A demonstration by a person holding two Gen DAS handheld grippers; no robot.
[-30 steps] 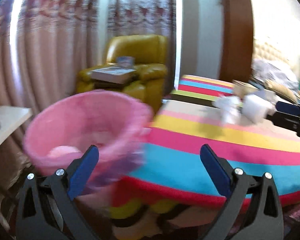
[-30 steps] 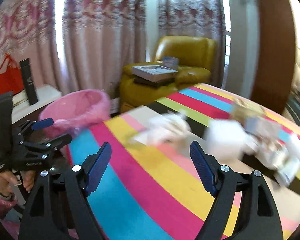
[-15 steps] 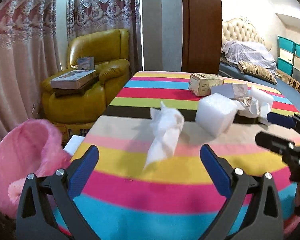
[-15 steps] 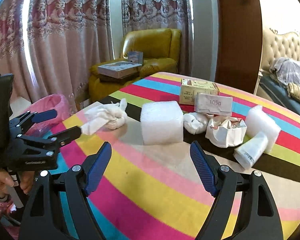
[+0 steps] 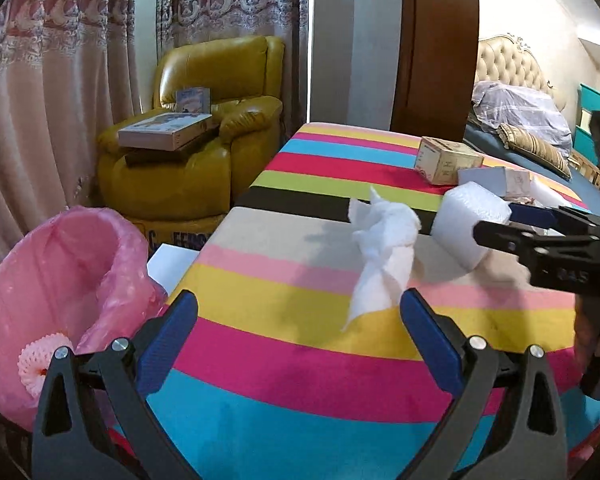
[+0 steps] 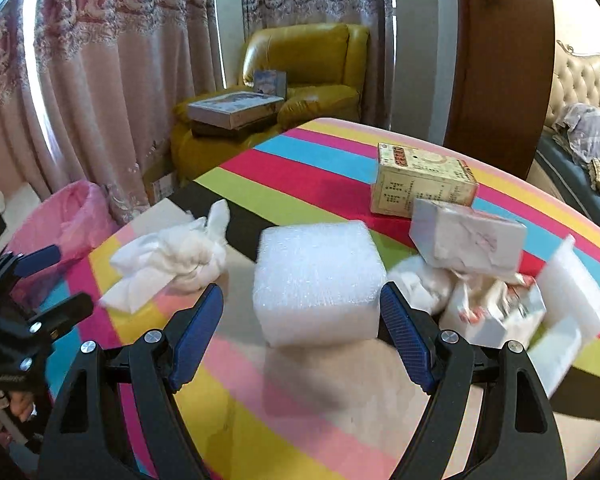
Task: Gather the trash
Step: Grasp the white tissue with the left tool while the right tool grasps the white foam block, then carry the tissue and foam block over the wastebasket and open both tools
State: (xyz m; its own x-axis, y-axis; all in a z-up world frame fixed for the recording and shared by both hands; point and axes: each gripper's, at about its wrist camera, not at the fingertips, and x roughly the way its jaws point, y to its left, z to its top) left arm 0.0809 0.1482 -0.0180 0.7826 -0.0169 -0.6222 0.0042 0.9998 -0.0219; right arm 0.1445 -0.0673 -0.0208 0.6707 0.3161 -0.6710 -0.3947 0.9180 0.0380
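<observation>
A crumpled white tissue (image 5: 384, 256) (image 6: 172, 258) lies on the striped tablecloth (image 5: 300, 360). My left gripper (image 5: 298, 308) is open and empty, with the tissue just ahead of its right finger. A white foam block (image 6: 318, 280) (image 5: 472, 220) stands right in front of my right gripper (image 6: 300, 300), which is open; its pads flank the block's near face without pressing it. The pink-lined bin (image 5: 60, 280) (image 6: 60, 220) stands off the table's left edge. The right gripper (image 5: 512, 224) shows at the right of the left wrist view, and the left gripper (image 6: 48, 276) at the left of the right wrist view.
Behind the block lie a yellowish carton (image 6: 420, 184), a white box (image 6: 468, 240), crumpled packets (image 6: 492, 312) and a foam piece (image 6: 572, 292). A pink foam net (image 5: 40, 364) rests in the bin. A yellow armchair (image 5: 204, 152) stands beyond the table.
Both grippers have swung from the bin side toward the table. The left now faces the tissue, and the right has closed in on the foam block. Both have stayed open.
</observation>
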